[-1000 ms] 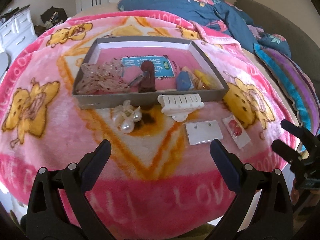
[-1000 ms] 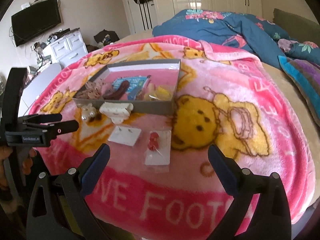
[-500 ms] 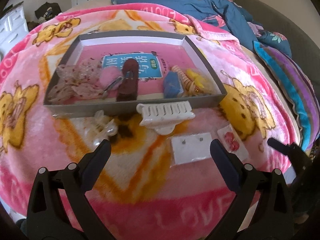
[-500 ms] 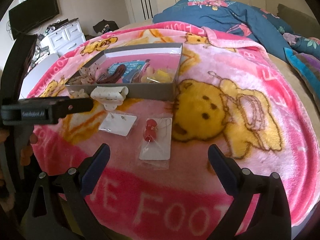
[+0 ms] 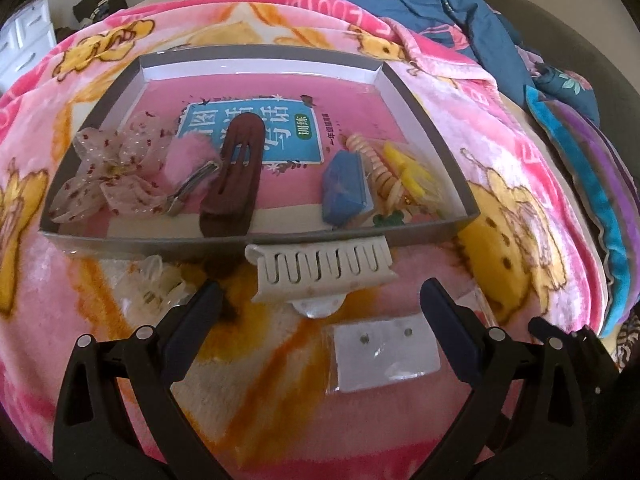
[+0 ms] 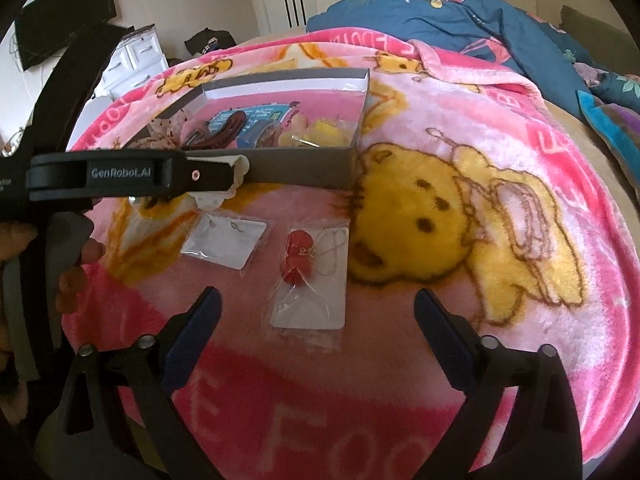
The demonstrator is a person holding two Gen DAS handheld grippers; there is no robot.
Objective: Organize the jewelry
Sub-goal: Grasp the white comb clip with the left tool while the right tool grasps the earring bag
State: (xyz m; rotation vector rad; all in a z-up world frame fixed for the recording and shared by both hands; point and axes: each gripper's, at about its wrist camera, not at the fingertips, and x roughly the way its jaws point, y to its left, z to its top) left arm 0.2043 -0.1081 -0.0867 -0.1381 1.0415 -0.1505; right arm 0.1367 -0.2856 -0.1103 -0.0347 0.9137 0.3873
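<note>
Closing over the bagged red earrings (image 6: 298,258) lying loose on the blanket (image 6: 500,128) near the gray tray (image 6: 304,178), the empty right tongs (image 6: 316,312) risk pinching fleece; left tongs (image 5: 320,306) are held open, empty.

Left gripper (image 5: 320,308) – jaws spread wide, pitched steeply downward, nothing between the pads. Right gripper (image 6: 316,308) – also angled downward, jaws closing, pads not in contact with anything. Person's hand (image 6: 76,268) wraps the left gripper's handle.
</note>
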